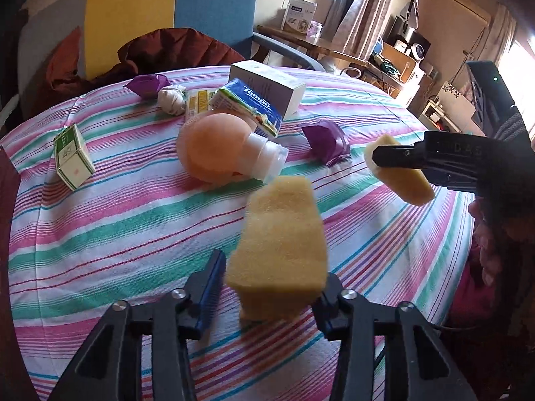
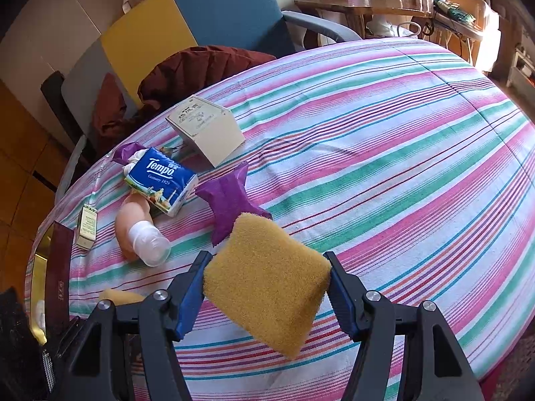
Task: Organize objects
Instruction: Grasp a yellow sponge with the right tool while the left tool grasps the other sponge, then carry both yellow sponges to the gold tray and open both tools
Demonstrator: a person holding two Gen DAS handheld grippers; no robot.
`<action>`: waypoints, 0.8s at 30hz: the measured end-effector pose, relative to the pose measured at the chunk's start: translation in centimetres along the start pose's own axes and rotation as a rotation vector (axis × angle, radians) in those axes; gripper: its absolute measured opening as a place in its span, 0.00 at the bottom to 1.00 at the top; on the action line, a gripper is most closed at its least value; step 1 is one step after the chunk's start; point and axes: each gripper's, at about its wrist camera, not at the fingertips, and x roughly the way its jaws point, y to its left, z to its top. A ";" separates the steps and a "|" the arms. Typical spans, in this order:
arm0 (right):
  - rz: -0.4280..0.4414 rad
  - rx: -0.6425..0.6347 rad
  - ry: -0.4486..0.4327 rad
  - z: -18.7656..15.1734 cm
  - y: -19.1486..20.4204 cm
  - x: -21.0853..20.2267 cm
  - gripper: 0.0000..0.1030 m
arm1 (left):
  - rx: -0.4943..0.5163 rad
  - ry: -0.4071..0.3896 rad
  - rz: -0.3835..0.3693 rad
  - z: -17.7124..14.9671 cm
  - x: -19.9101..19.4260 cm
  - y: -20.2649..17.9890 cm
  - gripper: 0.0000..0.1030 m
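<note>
My left gripper (image 1: 272,275) is shut on a yellow sponge (image 1: 281,244) and holds it above the striped tablecloth (image 1: 100,220). My right gripper (image 2: 267,279) is shut on a second yellow sponge (image 2: 267,287), also held above the cloth; it shows at the right of the left wrist view (image 1: 399,173), with its sponge (image 1: 401,180). Ahead lie a peach bottle with a clear cap (image 1: 220,153), a blue Tempo tissue pack (image 1: 250,103), two purple packets (image 1: 327,142) (image 1: 147,83), a white box (image 1: 271,83) and a small green-white box (image 1: 73,157).
A knotted white cloth ball (image 1: 172,100) lies beside the far purple packet. A yellow-and-blue chair (image 1: 167,16) with a dark red jacket (image 1: 177,50) stands behind the table. A dark brown box (image 2: 60,274) sits at the table's left edge. Shelves and clutter fill the right background.
</note>
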 end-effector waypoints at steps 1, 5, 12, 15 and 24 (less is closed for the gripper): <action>0.002 -0.002 0.000 0.0 0.1 0.0 0.65 | -0.002 -0.006 -0.008 -0.1 -0.2 0.2 0.39; 0.026 -0.010 0.003 -0.1 0.3 0.1 0.65 | -0.001 -0.023 0.021 -0.8 -1.2 0.5 0.32; 0.077 0.021 0.055 -0.5 0.1 1.0 0.65 | -0.036 -0.049 -0.015 -2.4 -3.6 1.4 0.32; 0.074 0.017 0.059 -0.7 0.3 1.0 0.65 | -0.028 -0.076 -0.022 -2.9 -5.3 1.5 0.32; 0.072 -0.040 0.047 -0.9 1.6 0.8 0.65 | -0.051 -0.160 0.031 -3.4 -10.4 4.4 0.32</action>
